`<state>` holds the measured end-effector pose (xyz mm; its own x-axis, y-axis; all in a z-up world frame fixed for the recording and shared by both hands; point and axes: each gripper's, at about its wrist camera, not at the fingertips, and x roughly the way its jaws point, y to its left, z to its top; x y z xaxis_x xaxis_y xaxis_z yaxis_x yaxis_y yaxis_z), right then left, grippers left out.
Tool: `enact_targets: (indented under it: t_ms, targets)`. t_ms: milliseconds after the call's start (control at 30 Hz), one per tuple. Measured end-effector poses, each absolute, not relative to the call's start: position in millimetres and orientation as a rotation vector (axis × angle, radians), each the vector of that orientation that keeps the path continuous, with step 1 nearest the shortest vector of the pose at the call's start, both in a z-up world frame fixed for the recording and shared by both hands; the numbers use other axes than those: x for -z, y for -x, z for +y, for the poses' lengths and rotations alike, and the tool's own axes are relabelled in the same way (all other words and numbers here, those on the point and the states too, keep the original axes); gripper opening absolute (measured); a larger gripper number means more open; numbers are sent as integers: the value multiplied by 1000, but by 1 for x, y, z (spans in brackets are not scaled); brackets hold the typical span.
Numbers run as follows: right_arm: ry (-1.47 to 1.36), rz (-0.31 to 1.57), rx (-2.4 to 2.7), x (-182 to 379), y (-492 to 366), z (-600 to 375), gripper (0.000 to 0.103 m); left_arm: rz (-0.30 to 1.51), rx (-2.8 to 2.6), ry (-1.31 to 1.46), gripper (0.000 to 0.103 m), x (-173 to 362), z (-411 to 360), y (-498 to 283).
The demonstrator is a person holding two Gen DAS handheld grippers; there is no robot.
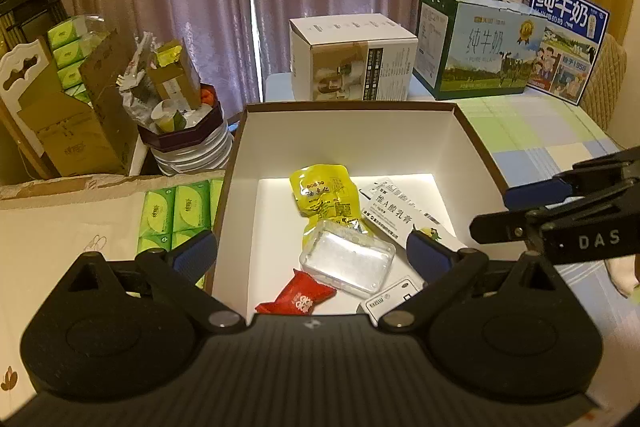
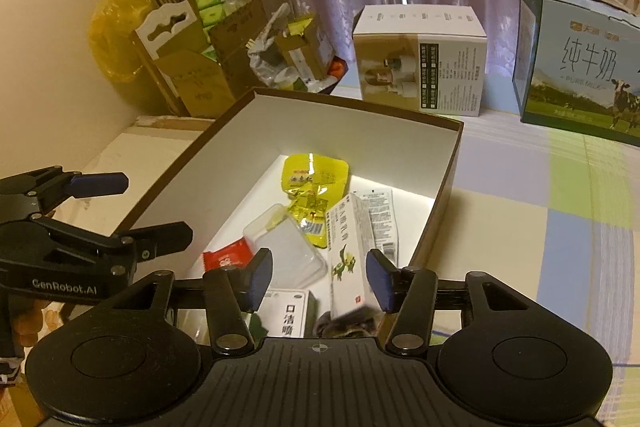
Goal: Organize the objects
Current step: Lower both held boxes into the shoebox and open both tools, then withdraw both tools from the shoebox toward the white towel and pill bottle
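Right claw (image 2: 318,279) wide, ointment carton (image 2: 347,251) between.

One open box (image 1: 472,131), one yellow pouch (image 1: 322,193), one clear case (image 1: 346,259), one red sachet (image 1: 296,297), two milk cartons (image 1: 476,47), two grippers (image 1: 310,257).

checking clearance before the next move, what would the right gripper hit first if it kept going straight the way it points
Most likely the white ointment carton, which lies between the open jaws of the right gripper, inside the white-lined box. Depth is hard to judge in the fisheye view, so contact could come slightly later.
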<state>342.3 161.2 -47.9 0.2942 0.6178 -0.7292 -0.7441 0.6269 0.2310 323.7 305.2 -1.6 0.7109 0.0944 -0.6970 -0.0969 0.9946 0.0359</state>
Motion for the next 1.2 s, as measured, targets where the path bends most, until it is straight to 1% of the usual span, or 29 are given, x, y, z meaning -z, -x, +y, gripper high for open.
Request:
enact_targets:
  t_ms: [233, 767, 1200]
  targets:
    - [149, 869, -924, 36, -323, 147, 54, 756, -122, 27, 102, -8, 299, -304]
    - [132, 830, -939, 17, -284, 111, 57, 706, -172, 43, 102, -30, 277, -253]
    - [124, 814, -962, 8, -260, 61, 58, 682, -173, 90, 102, -39, 235, -213]
